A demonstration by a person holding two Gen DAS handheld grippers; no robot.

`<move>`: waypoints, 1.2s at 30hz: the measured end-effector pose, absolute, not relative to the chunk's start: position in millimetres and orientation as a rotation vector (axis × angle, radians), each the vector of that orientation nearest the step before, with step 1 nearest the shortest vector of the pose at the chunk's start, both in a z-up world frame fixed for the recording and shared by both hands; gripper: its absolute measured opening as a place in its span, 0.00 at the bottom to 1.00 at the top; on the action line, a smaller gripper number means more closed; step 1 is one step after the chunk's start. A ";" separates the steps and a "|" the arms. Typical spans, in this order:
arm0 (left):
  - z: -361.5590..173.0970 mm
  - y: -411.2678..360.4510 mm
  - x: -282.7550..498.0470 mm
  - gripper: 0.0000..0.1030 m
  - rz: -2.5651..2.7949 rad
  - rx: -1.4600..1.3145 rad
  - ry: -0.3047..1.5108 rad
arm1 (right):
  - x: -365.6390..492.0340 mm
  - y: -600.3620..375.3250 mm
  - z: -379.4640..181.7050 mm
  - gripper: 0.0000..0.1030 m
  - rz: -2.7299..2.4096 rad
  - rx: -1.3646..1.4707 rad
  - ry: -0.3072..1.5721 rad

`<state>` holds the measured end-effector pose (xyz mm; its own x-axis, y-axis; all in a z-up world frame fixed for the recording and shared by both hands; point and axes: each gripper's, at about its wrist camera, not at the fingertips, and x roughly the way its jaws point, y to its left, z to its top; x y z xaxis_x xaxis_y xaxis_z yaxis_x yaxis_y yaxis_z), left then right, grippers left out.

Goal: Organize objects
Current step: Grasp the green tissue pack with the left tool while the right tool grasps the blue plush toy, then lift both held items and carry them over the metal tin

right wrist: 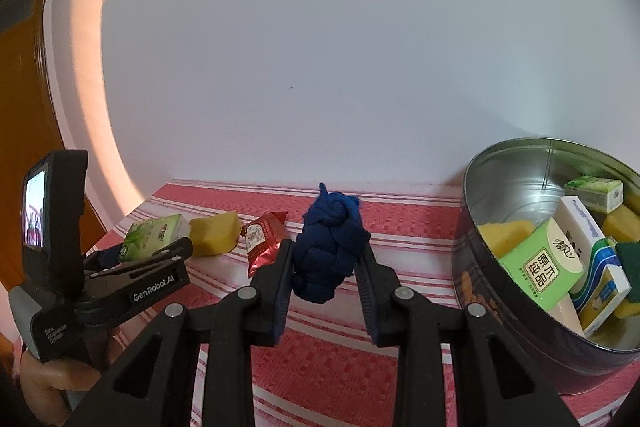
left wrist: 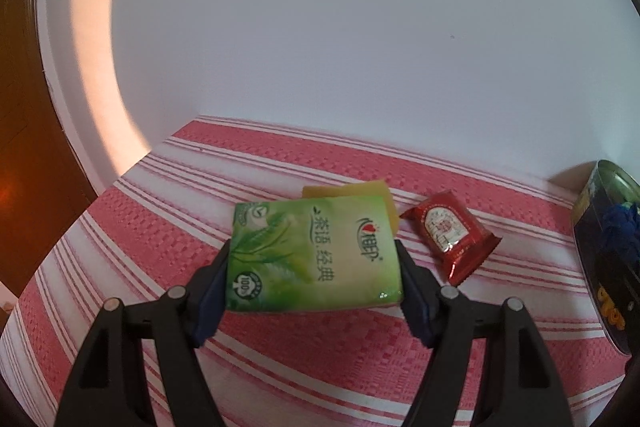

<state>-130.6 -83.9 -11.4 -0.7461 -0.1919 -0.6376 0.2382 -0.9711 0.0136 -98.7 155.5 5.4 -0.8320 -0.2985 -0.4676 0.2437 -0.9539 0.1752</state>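
My left gripper [left wrist: 314,259] is shut on a green tissue pack [left wrist: 310,253] and holds it above the red-and-white striped cloth [left wrist: 320,347]. The pack also shows in the right wrist view [right wrist: 154,235], with the left gripper [right wrist: 136,259] at the left. My right gripper [right wrist: 326,259] is shut on a knotted dark blue cloth [right wrist: 330,247], left of a round metal tin [right wrist: 520,183]. A yellow sponge [left wrist: 360,189] lies behind the pack. A red snack packet [left wrist: 452,233] lies to its right.
The tin holds several tissue packs [right wrist: 540,267] and yellow sponges [right wrist: 504,233]. Its dark side shows at the right edge of the left wrist view [left wrist: 604,267]. A white wall [left wrist: 360,27] stands behind the table. A brown wooden door [left wrist: 24,147] is at the left.
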 end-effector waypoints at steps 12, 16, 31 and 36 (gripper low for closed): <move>-12.0 -84.6 -132.1 0.71 -2.732 0.974 0.100 | -92.2 126.2 5.4 0.32 -2.798 0.700 -0.116; -11.1 -83.4 -130.2 0.71 -2.735 0.963 0.100 | -85.8 126.9 6.6 0.32 -2.801 0.688 -0.109; -10.6 -79.2 -127.6 0.71 -2.758 0.956 0.131 | -65.7 119.8 10.5 0.32 -2.796 0.651 -0.027; -10.6 -75.0 -125.6 0.71 -2.769 0.949 0.127 | -60.0 121.4 10.4 0.32 -2.791 0.654 -0.012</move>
<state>-125.6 -75.0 -10.6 -0.7700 -0.1709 -0.6148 0.2267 -0.9739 -0.0131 -60.0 121.4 10.4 -0.8604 -0.2664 -0.4345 0.2625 -0.9624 0.0703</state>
